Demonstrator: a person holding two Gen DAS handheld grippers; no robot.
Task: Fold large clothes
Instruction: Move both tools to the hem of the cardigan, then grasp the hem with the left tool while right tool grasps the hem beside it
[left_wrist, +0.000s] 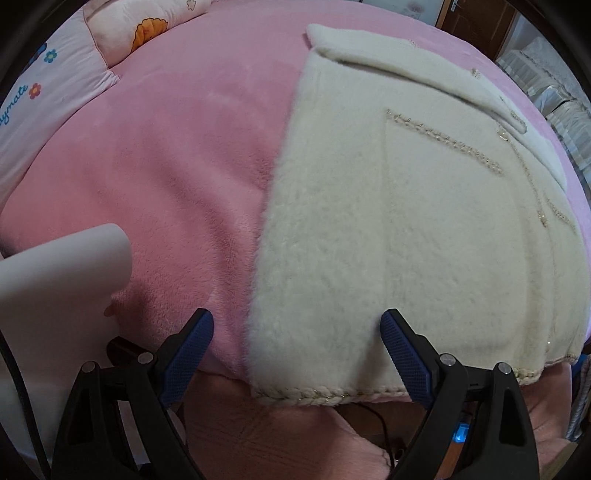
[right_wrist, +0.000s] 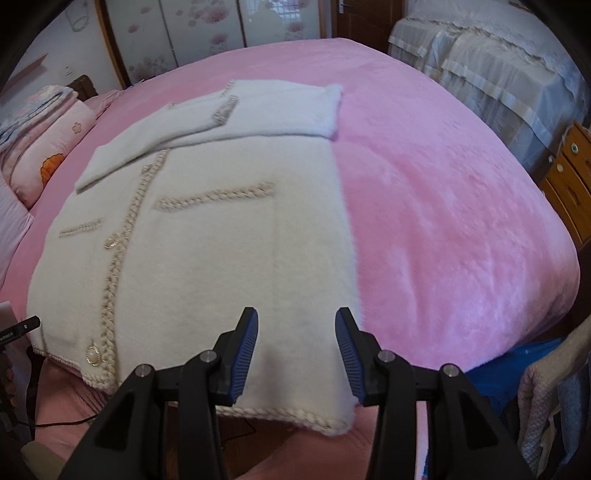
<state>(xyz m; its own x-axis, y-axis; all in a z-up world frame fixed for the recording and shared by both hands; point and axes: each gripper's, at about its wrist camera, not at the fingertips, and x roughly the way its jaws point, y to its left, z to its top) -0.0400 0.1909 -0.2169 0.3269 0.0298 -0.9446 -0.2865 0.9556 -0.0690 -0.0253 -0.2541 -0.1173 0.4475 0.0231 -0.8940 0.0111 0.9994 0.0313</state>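
Note:
A cream fuzzy cardigan with braided trim and pearl buttons lies flat on the pink bed, both sleeves folded across its chest. Its braided hem hangs at the bed's near edge. In the left wrist view the cardigan fills the right half. My left gripper is open and empty, just above the hem near the cardigan's left corner. My right gripper is open and empty, above the hem near the right corner.
Pink pillows and a quilt lie at the bed's head. A white object sits at the left. A covered bed, a wooden dresser and a pile of clothes stand to the right.

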